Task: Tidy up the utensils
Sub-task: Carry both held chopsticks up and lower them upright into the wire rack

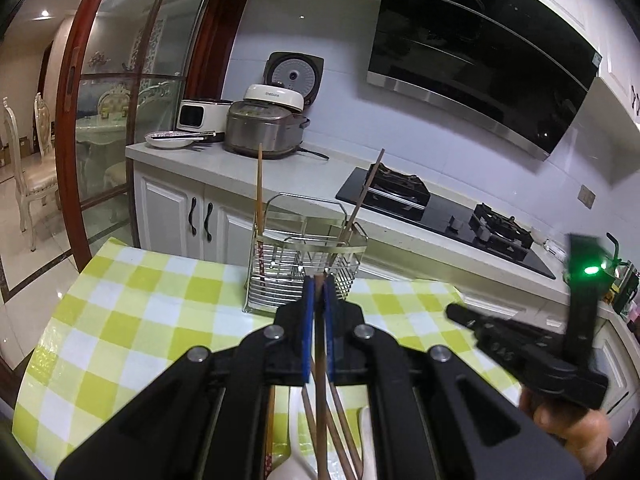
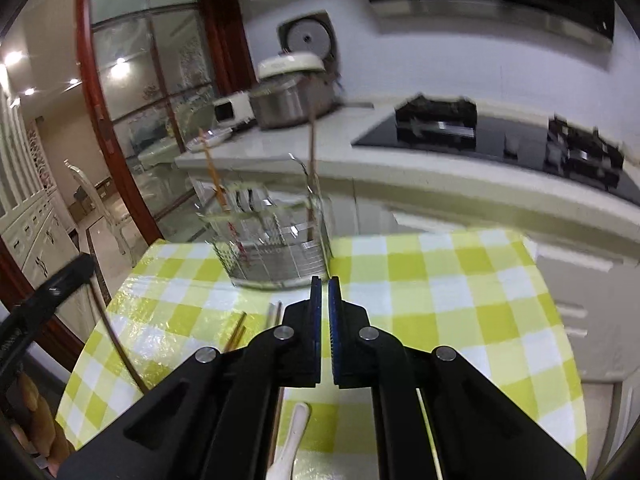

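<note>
Left tongs (image 1: 319,286): blue-padded fingers drawn narrow and clamped on a single brown chopstick (image 1: 320,360), which runs lengthwise between the pads and back under the frame. Directly ahead of these tongs, close to the fingertips: wire utensil caddy (image 1: 304,256), metal, compartmented, with a wire handle, standing on the tabletop (image 1: 120,320) covered in a yellow-green and white check cloth. In the caddy: one patterned chopstick (image 1: 259,208) standing near upright in the left compartment; one dark chopstick (image 1: 362,200) leaning rightward in the right compartment. Beneath the left tongs, on the cloth: further loose chopsticks (image 1: 344,432) and a white spoon (image 1: 296,440), partly hidden by the frame. Right tongs (image 2: 325,292): fingers nearly together with a slim gap, nothing between them; seen from the left wrist view, they sit to the right of the left tongs, held off to the side above the tabletop edge. Ahead and slightly left of the right tongs: the same caddy, blurred. Left of and below the right tongs: loose chopsticks and the spoon on the cloth. Beyond the caddy: a kitchen counter (image 1: 224,168) with a rice cooker (image 1: 264,132) and a gas hob (image 1: 440,208).
</note>
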Motion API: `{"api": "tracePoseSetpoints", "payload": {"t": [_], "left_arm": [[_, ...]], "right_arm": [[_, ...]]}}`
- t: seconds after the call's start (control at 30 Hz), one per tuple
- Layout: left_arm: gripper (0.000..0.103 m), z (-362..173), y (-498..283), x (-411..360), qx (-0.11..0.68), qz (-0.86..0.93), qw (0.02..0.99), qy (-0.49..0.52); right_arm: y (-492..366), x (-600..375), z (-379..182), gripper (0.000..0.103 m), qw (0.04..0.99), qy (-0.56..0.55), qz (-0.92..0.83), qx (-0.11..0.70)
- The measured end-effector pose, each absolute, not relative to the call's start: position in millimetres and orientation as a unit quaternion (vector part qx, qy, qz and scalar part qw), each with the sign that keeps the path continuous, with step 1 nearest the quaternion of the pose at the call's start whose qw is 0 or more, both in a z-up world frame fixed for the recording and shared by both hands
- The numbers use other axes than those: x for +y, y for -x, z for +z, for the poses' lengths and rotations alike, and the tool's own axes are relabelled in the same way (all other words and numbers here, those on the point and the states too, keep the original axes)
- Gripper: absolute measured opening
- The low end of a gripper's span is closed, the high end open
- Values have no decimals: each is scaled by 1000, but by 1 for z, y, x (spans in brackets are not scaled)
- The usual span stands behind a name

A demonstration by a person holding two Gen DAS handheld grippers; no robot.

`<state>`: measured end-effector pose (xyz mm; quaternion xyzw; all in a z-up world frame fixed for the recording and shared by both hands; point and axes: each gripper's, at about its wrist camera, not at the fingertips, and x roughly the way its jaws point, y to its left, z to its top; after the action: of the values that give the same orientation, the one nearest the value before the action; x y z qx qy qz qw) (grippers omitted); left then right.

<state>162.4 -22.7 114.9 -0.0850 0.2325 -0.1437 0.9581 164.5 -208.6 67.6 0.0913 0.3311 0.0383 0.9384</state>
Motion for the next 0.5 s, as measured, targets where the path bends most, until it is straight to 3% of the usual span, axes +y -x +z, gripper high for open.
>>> {"api": "tracePoseSetpoints", "payload": {"t": [0.5], "left_arm": [[5,114,-158,-10,228,-149,957,96]], "right_arm": [[-237,-175,-28,10,879,-83,53,467]]}}
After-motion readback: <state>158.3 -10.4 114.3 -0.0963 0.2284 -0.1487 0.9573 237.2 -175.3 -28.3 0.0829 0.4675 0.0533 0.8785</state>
